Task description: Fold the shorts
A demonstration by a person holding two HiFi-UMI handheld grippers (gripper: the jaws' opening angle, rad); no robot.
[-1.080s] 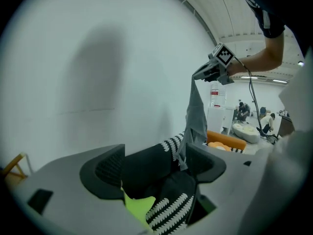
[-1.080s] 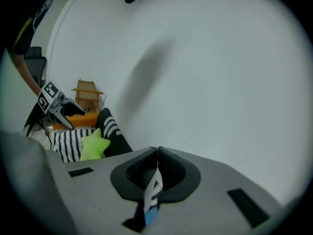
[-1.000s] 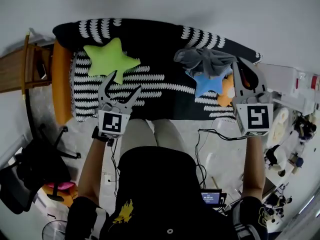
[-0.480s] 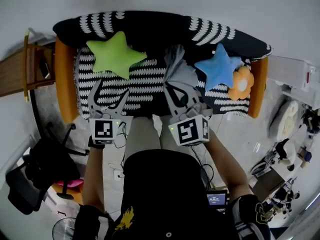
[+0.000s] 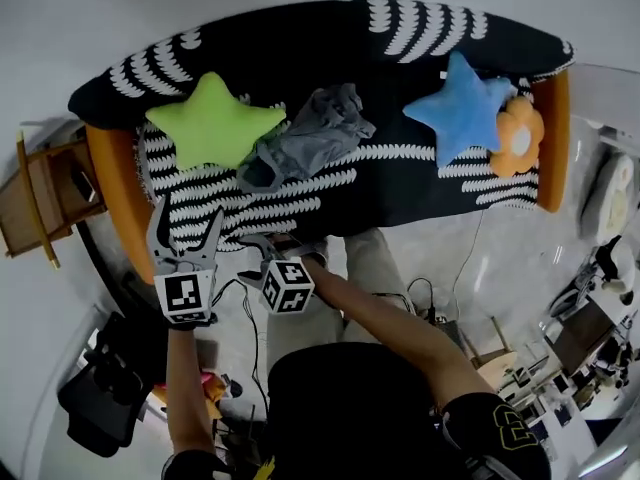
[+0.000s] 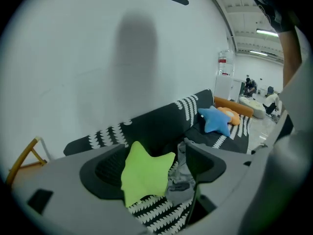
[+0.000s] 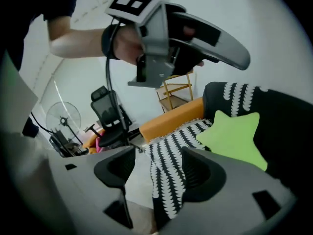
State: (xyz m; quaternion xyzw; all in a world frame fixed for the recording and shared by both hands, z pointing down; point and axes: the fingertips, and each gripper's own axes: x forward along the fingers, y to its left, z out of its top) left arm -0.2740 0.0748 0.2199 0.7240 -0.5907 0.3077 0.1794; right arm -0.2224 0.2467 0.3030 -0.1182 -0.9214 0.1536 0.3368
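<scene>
Shorts (image 5: 310, 138) are lying crumpled on the sofa (image 5: 300, 48) just beside the green star cushion (image 5: 212, 123); left hand-held gripper (image 5: 187, 230) is hanging released, empty; right hand-held gripper (image 5: 270, 253) has just been opening its jaws on nothing; whole fold is waiting

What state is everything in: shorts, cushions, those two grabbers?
Grey fabric shorts: crumpled, unfolded, on the black-and-white sofa.
Green star-shaped cushion: lying beside the shorts.
Blue star-shaped cushion: lying on the sofa.
Left gripper: fingers open, empty.
Right gripper: fingers have just been opening, empty.
</scene>
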